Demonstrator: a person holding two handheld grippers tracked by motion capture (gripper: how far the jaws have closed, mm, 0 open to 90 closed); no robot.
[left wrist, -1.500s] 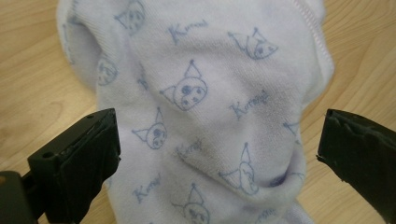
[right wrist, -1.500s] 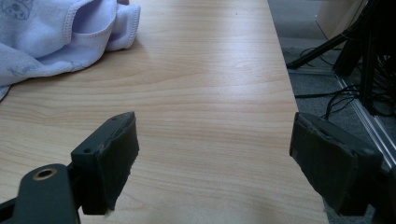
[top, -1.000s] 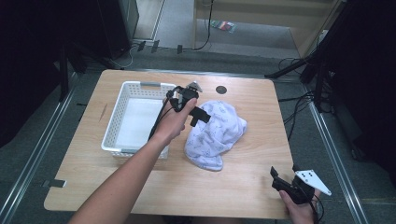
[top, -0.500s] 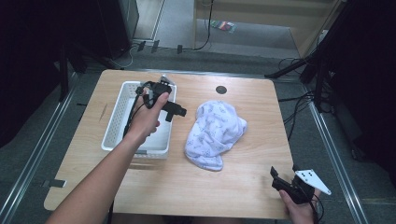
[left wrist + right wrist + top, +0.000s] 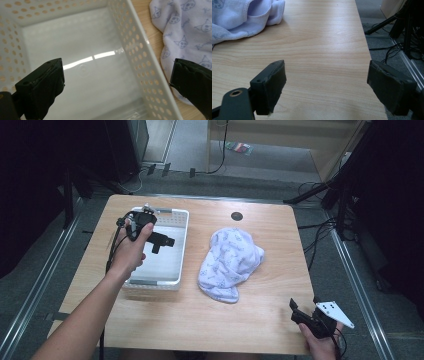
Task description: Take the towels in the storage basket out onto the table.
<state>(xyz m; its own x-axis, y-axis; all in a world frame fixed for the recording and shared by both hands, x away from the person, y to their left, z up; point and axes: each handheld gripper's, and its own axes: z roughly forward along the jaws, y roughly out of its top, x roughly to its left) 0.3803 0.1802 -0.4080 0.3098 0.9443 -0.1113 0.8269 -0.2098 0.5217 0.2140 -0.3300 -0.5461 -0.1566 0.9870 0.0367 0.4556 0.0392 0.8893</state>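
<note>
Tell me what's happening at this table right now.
A person holds a gripper in each hand. The left gripper hangs open over the empty white basket, holding nothing. The printed cloth lies crumpled on the table beside the basket. The right gripper waits open near the table's front corner.

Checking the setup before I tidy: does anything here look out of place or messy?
Only the pale printed cloth: it lies crumpled in a heap on the wooden table, beside the white basket, not in it. The left gripper hangs open over the empty basket. Nothing looks spilled or damaged.
</note>
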